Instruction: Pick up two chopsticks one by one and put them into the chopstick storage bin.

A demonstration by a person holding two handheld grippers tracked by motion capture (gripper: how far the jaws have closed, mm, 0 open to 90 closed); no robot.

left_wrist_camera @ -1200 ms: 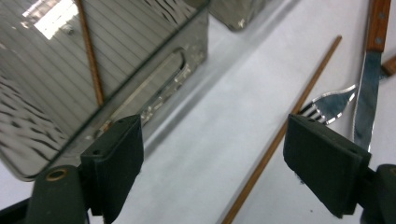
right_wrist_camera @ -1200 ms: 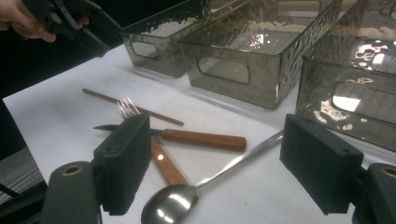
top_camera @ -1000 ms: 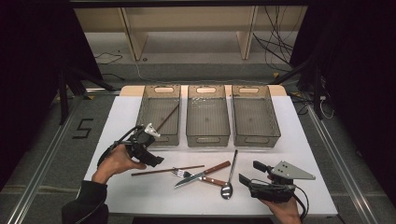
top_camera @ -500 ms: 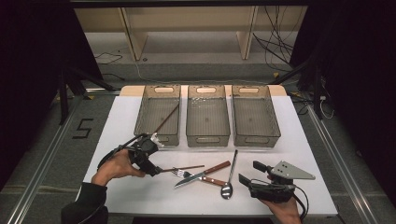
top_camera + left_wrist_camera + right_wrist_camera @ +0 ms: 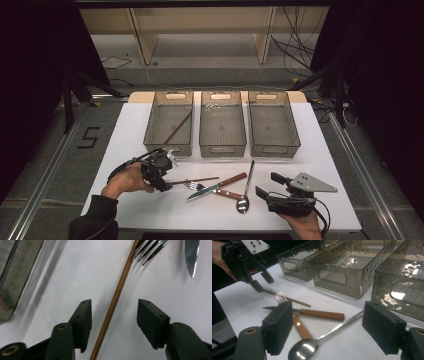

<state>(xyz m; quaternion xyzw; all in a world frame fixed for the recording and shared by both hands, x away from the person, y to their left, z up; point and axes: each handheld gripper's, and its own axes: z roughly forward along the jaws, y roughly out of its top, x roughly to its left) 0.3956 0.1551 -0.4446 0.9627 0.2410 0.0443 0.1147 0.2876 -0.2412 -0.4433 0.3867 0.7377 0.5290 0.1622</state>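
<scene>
On the white desk (image 5: 125, 145), my left claw (image 5: 113, 315) straddles the thin brown wooden chopstick (image 5: 117, 292), jaws just closing, not yet touching; its long axis runs straight between them.

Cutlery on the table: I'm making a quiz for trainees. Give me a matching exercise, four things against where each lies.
Things:
1. chopstick
2. spoon
3. second chopstick
4. knife

Places:
A. in the left bin
B. between the left gripper's open jaws
C. crossing the fork
D. nearest the right gripper

Pairs: 1-B, 2-D, 3-A, 4-C
</scene>
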